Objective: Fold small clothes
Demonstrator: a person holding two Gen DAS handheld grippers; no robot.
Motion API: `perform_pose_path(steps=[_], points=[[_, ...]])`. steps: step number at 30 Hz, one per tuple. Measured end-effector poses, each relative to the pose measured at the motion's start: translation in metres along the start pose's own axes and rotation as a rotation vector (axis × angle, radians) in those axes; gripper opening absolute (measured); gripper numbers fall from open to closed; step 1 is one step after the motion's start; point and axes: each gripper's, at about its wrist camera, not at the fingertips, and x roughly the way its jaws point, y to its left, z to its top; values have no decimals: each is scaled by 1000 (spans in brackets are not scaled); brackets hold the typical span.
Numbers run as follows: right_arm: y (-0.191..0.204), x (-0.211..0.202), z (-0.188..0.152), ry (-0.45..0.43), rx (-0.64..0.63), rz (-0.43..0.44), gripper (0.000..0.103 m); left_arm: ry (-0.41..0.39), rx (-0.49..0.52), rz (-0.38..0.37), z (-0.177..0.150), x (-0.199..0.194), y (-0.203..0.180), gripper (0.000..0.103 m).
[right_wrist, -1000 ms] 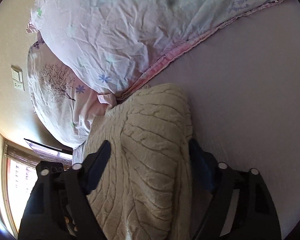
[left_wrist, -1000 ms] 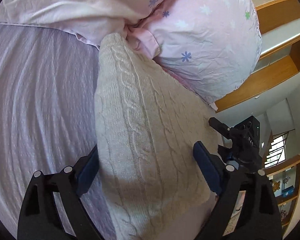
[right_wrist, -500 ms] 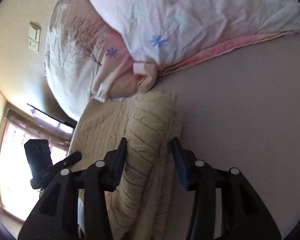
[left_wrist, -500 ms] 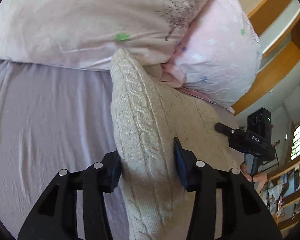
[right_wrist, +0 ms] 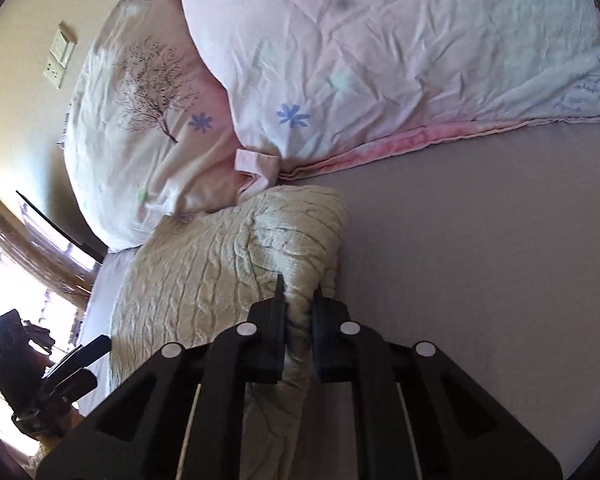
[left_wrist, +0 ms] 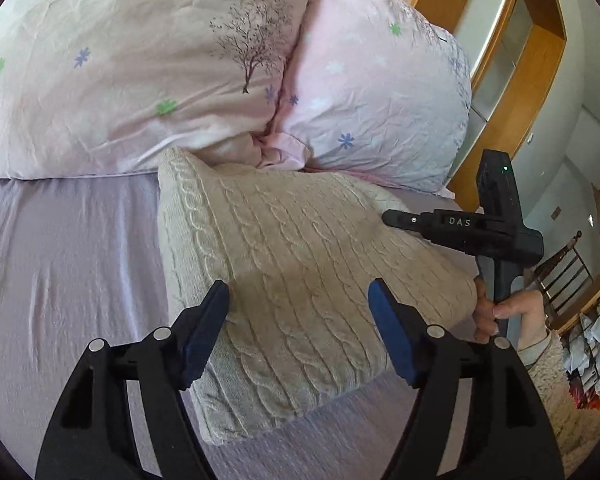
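Note:
A cream cable-knit sweater [left_wrist: 300, 264] lies folded on the lilac bed sheet [left_wrist: 68, 264], its far end against the pillows. My left gripper [left_wrist: 298, 320] is open just above its near part, touching nothing. My right gripper [right_wrist: 299, 300] is shut on a bunched fold of the sweater [right_wrist: 228, 264] at its edge. The right gripper also shows in the left wrist view [left_wrist: 392, 218], at the sweater's right side, held by a hand.
Two pink floral pillows [left_wrist: 148, 64] [left_wrist: 380, 96] lie side by side behind the sweater. A wooden shelf unit [left_wrist: 512, 60] stands past the bed on the right. Bare sheet [right_wrist: 480, 264] lies to the right of the sweater in the right wrist view.
My left gripper closed on the sweater, then opened and drew back. My right gripper went from open to shut on the sweater's edge fold.

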Motion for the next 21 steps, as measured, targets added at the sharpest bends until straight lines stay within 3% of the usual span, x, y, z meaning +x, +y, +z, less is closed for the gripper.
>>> perform_pose_path(steps=[2, 5, 7, 8, 9, 10, 12, 15, 17, 19, 21], points=[[4, 6, -4, 16, -31, -38, 13, -6, -16, 9, -4, -2, 0, 73], [13, 1, -2, -47, -85, -118, 29, -35, -66, -7, -14, -22, 4, 74], [9, -24, 0, -145, -60, -207, 41, -61, -65, 50, -23, -40, 6, 92], [7, -43, -2, -187, -35, -253, 57, -72, -58, 94, -28, -49, 7, 96], [9, -60, -4, -218, -16, -273, 86, -83, -54, 149, -34, -58, 7, 102], [13, -78, -10, -249, -8, -280, 100, -103, -56, 223, -41, -67, 7, 102], [25, -106, -31, -279, -37, -258, 101, -113, -67, 349, -53, -78, 9, 102], [36, -115, -60, -226, -77, -273, 101, -23, -99, 352, -62, -70, 13, 102], [44, -113, -83, -176, -95, -228, 101, 14, -122, 368, -67, -62, 12, 102], [55, -98, -104, -120, -114, -167, 101, 29, -95, 369, -72, -54, 7, 102], [66, -86, -123, -71, -151, -186, 101, 48, -63, 363, -75, -46, 1, 102]])
